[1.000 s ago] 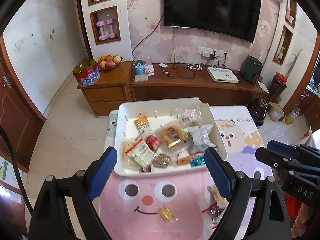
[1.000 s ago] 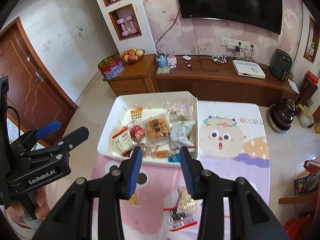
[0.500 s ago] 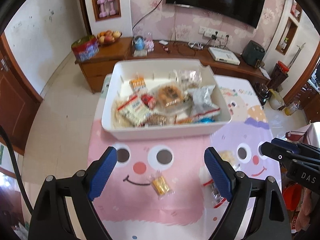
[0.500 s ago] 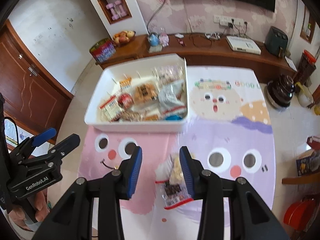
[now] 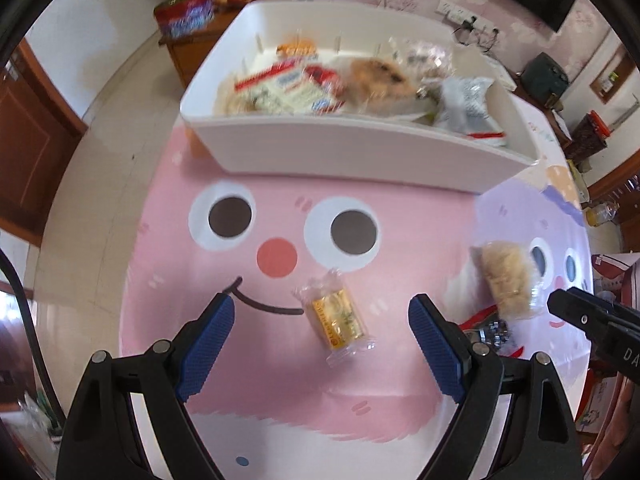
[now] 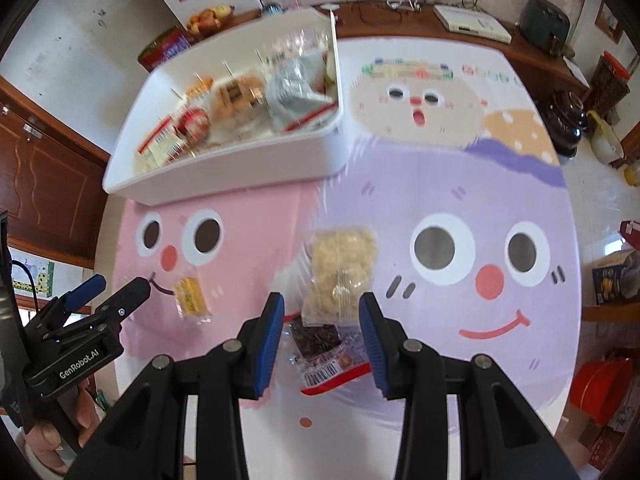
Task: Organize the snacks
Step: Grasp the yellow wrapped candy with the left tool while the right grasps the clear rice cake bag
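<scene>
The left gripper (image 5: 320,316) is held with its jaws spread wide above the pink part of the tablecloth (image 5: 224,368). Nothing is pinched between them. A small gold-wrapped snack (image 5: 338,318) lies flat on the cloth between the two blue pads (image 5: 206,342), slightly nearer the right pad and touching neither. Its long axis is tilted relative to the jaw line.

The right gripper (image 6: 320,312) is held with its jaws partly spread, narrower than those of the left. A clear bag of pale puffed pieces (image 6: 342,270) lies on the cloth just beyond the fingertips, centred on the gap, with its near edge reaching between the tips. A dark snack in a red-edged wrapper (image 6: 320,344) lies directly between the pads (image 6: 270,338), partly beneath the clear bag. Contact between the pads and either wrapper cannot be confirmed; a gap is visible on both sides.

The white bin (image 5: 352,156) stands at the far side of the table, on the left half, well apart from both grippers. It is filled with assorted packaged snacks, blurred in both views. In the right wrist view the left gripper is seen at the near left, just beside the gold-wrapped snack. A hand (image 6: 56,428) is visible below it.
</scene>
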